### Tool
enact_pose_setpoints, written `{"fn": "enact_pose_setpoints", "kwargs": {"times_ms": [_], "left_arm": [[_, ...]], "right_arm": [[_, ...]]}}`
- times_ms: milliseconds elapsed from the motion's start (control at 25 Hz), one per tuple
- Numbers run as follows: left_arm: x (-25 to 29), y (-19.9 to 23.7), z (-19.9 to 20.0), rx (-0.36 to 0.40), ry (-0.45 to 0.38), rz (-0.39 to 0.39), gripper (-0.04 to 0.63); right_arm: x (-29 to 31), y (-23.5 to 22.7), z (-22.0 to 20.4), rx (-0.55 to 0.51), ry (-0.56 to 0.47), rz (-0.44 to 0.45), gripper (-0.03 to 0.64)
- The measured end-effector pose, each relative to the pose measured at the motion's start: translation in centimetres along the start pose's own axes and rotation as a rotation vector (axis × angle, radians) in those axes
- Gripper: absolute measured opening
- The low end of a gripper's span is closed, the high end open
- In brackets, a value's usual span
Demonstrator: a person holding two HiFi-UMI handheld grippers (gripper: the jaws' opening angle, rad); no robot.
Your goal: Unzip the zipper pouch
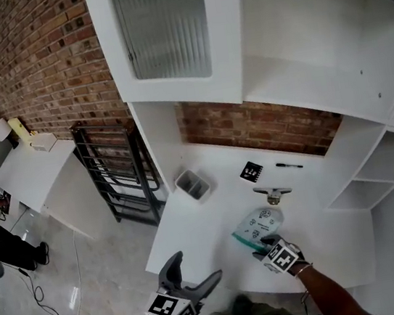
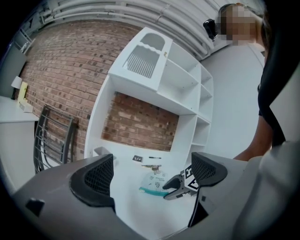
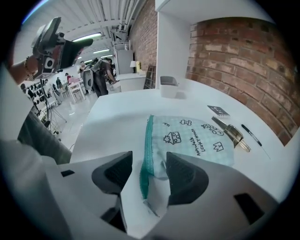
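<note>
At the white desk [image 1: 193, 227] beneath the brick-backed shelving [image 1: 300, 64], you hold your right gripper [image 3: 149, 161] nose-down over the near end of the zipper pouch [image 3: 197, 140]. Its jaws stand partly apart, straddling the teal zipper [image 3: 148, 136]. A gap shows on one side of that strip, so nothing is clamped. The pale, doodle-printed pouch lies flat on the desk's front half, its zipper edge toward your left. A metal key-like object [image 1: 272, 194] sits just beside its far edge. A black pen [image 1: 288, 166] and a square marker card [image 1: 252, 172] lie farther back, and a small grey bin [image 1: 192, 185] stands toward the desk's left rear. Your left gripper [image 2: 152, 171] hangs off the desk's front-left corner, roughly level. Its jaws are spread wide with nothing between them, and it points toward the pouch and the other gripper.
</note>
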State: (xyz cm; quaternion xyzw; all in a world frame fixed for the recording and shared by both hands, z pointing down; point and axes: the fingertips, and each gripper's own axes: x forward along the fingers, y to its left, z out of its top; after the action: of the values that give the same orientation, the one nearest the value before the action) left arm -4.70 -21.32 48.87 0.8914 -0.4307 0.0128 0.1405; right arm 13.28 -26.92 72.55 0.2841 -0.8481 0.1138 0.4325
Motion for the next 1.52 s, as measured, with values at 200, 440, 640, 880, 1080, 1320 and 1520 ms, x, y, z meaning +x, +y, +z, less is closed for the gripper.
{"fn": "enact_pose_setpoints", "kwargs": {"times_ms": [200, 440, 640, 880, 1080, 1320, 1520], "left_arm": [[0.8, 0.6, 0.5, 0.018, 0.010, 0.003, 0.520], [1.2, 0.5, 0.2, 0.012, 0.024, -0.001, 0.520], [1.3, 0.0, -0.2, 0.027, 0.035, -0.018, 0.520], [1.4, -0.6, -1.2, 0.024, 0.053, -0.059, 0.518], [2.0, -2.8, -2.1, 0.035, 0.073, -0.156, 0.503], [2.2, -4.0, -2.0, 0.067, 0.067, -0.218, 0.503], [1.8, -4.5, -2.4, 0.035, 0.068, -0.281, 0.503]], "right_arm": [[0.5, -0.9, -0.5, -0.001, 0.034, 0.020, 0.169], [0.7, -0.2, -0.3, -0.024, 0.055, 0.059, 0.061], [-0.8, -0.7, 1.3, 0.047, -0.006, 0.099, 0.049], [-6.8, -1.6, 4.9, 0.071, -0.142, 0.158, 0.048], [-11.5, -1.8, 6.5, 0.060, -0.237, 0.196, 0.048], [-15.1, 0.6, 6.6, -0.025, -0.271, 0.276, 0.046], [-17.9, 4.1, 7.6, -0.071, -0.319, 0.383, 0.046]]}}
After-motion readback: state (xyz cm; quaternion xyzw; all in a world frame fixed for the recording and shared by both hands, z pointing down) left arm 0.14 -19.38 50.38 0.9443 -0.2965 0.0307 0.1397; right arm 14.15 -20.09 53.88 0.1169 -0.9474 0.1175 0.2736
